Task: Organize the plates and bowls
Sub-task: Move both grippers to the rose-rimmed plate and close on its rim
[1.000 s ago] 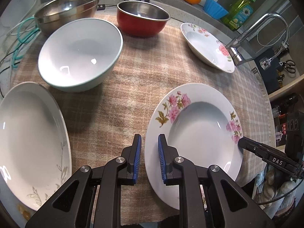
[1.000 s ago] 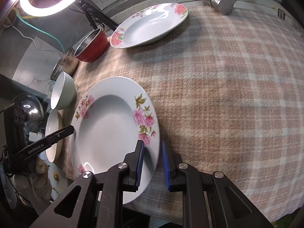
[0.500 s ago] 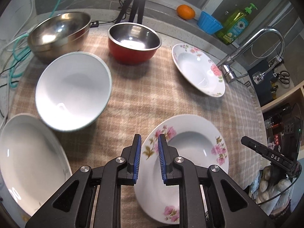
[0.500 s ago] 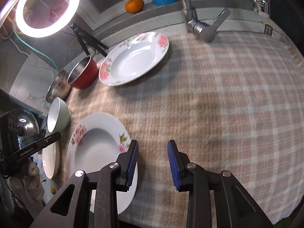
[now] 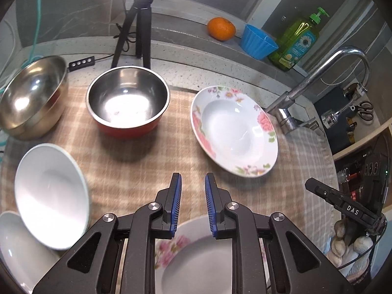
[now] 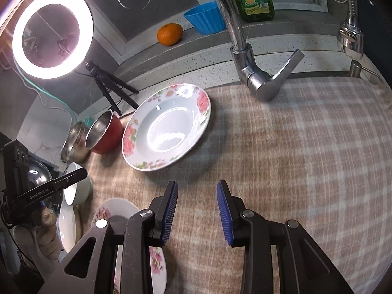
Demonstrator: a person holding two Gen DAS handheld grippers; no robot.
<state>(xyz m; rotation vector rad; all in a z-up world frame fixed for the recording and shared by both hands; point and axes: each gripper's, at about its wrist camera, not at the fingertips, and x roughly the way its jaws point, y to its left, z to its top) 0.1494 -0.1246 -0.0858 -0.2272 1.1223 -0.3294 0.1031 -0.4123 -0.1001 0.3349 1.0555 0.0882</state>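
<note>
The left gripper [image 5: 193, 181] is held slightly parted with nothing between its pads — a floral plate [image 5: 196, 257] lies just beneath its body. The right gripper [image 6: 197, 191] is spread wider, likewise empty; a second floral plate [image 6: 169, 127] is seen ahead, slightly leftward, on the checked cloth [image 6: 294, 159].

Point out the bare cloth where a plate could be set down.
Widest bare cloth lies right of the far flowered plate, below the faucet. A smaller patch sits between red bowl, white bowl and that plate. The left side, with steel bowl, is crowded.
</note>
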